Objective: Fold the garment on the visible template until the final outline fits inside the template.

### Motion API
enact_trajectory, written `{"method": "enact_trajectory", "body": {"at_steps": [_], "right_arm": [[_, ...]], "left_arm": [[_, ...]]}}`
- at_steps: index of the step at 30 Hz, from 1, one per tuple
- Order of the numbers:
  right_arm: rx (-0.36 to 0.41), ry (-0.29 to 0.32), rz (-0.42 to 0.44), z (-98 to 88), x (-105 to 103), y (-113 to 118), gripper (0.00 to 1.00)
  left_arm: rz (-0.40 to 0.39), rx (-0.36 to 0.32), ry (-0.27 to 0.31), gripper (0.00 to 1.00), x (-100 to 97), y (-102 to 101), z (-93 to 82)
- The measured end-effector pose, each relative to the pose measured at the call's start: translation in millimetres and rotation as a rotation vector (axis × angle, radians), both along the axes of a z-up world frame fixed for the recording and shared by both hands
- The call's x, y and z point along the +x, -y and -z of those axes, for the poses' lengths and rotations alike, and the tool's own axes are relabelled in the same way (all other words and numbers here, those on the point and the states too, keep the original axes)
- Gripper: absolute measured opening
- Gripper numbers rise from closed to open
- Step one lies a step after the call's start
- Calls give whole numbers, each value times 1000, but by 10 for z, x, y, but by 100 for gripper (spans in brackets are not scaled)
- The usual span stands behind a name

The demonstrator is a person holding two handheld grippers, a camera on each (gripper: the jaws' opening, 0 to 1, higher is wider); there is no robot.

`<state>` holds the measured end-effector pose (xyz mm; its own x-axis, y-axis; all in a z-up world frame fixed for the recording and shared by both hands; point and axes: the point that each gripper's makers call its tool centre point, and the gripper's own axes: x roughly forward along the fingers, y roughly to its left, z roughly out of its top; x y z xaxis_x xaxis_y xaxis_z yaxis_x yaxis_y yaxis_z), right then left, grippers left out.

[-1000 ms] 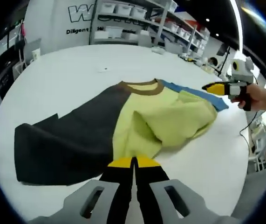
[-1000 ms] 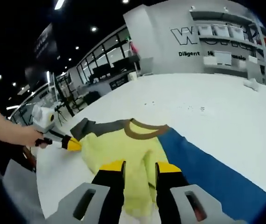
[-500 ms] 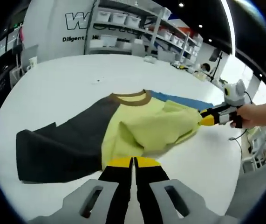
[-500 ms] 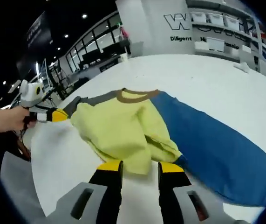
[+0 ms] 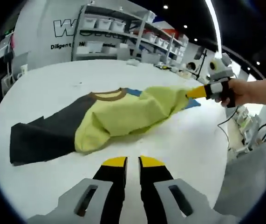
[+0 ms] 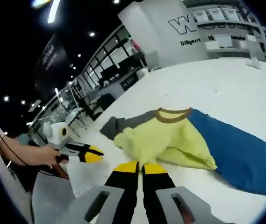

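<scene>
The left gripper (image 5: 127, 162) had let go, fingers narrowly apart; the right gripper (image 5: 194, 92) now pinched the shirt (image 5: 123, 114), dragging its fold across the bench (image 5: 188, 140).

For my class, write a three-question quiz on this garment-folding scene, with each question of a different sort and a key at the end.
1. True or false: the right tool is shut on the yellow part of the garment.
2. What colour is the collar? A blue, B brown, C grey.
3. Fill in: the left tool, jaws slightly apart above the white table, holds ____.

Key: 1 true; 2 B; 3 nothing.
</scene>
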<state>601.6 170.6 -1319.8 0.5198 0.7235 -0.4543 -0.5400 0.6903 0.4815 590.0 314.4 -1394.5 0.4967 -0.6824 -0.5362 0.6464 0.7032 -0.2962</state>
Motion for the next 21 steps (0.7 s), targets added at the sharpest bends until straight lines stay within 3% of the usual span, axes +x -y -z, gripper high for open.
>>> {"method": "enact_trajectory", "body": {"at_steps": [4,7,10,17,21], "right_arm": [[64,42,-39,-363,-145,-161,0],[87,70,-55,-548,-209,-222,0],[95,94,-69,-716,-285,-274,0],[104,132,-98,-910,-458,-416,0],[93,147,-111,-919,-479,-447,0]], "left_arm": [[12,-16,18,17,-60,144,-35],[24,22,83,28,-23,190,-70],[46,66,140,32,-15,234,-110],[109,79,42,42,-265,390,175],[144,110,2,47,-416,469,346]]}}
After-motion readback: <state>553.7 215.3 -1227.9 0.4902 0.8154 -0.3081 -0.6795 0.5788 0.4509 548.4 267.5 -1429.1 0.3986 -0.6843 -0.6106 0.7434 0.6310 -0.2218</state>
